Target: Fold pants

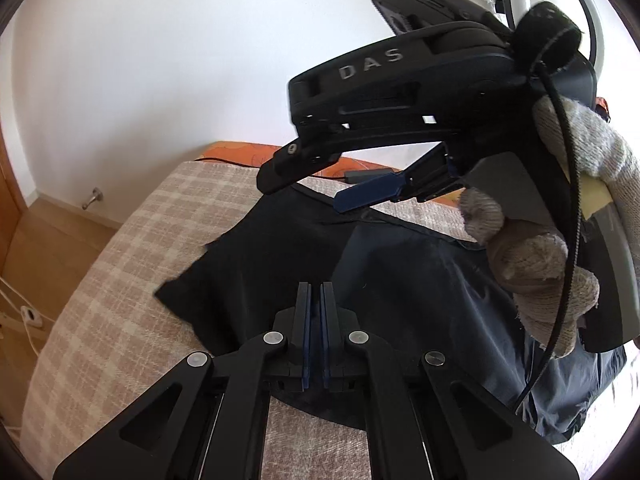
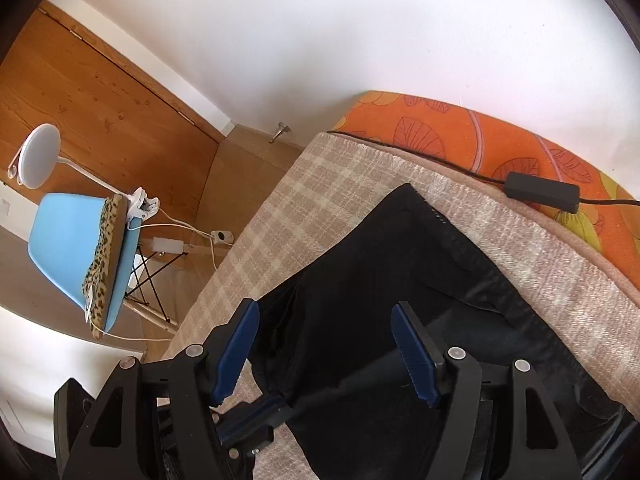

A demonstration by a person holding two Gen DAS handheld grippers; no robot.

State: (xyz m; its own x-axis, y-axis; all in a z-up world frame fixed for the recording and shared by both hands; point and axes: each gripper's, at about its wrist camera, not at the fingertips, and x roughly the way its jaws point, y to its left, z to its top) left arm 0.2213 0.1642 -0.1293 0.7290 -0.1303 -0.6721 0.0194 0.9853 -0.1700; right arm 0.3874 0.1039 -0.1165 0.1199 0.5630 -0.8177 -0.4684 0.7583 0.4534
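While left gripper (image 1: 316, 300) sits fully closed on nothing, right gripper (image 2: 324, 352) hangs wide open and empty over black pants (image 2: 380, 280) on plaid blanket (image 2: 280, 208). Only left view shows gloved hand (image 1: 532, 268); only right shows blue chair (image 2: 68, 248).

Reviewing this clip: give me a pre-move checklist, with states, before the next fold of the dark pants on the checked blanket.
1. Left tongs shut: ok; fabric pinched: cannot tell.
2. Right tongs open, nothing between pads: ok.
3. Dark pants lying on the beige checked blanket: ok.
4. Pants flat: not ok, folds and a raised edge show.
5. Black cable box off the pants: ok.
6. Gloved hand off the fabric: cannot tell.
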